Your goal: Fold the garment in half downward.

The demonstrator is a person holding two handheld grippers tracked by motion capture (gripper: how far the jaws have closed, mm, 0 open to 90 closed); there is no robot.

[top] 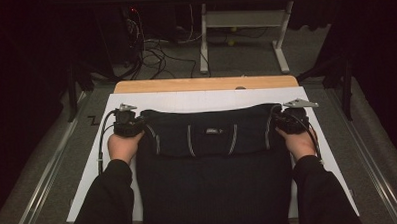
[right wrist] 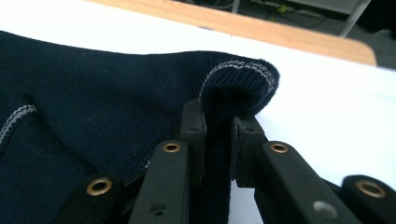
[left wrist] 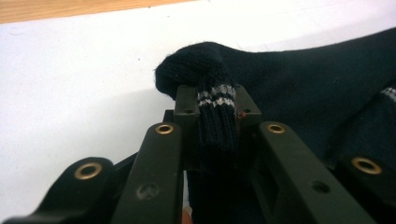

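A dark navy sweater (top: 213, 161) lies across the middle of the high view on my white board (top: 327, 137), folded, its upper edge near the board's far side. My left gripper (top: 129, 125) sits at the sweater's upper left corner; my right gripper (top: 289, 121) at its upper right corner. In the left gripper view, my jaws are closed on a striped ribbed fold of the knit (left wrist: 215, 112). In the right gripper view, my jaws pinch a stitched fold (right wrist: 219, 135). A wooden tabletop (top: 205, 84) shows beyond the board.

No legible text; small label (top: 213, 131) on the dark garment (top: 214, 176) too blurred.
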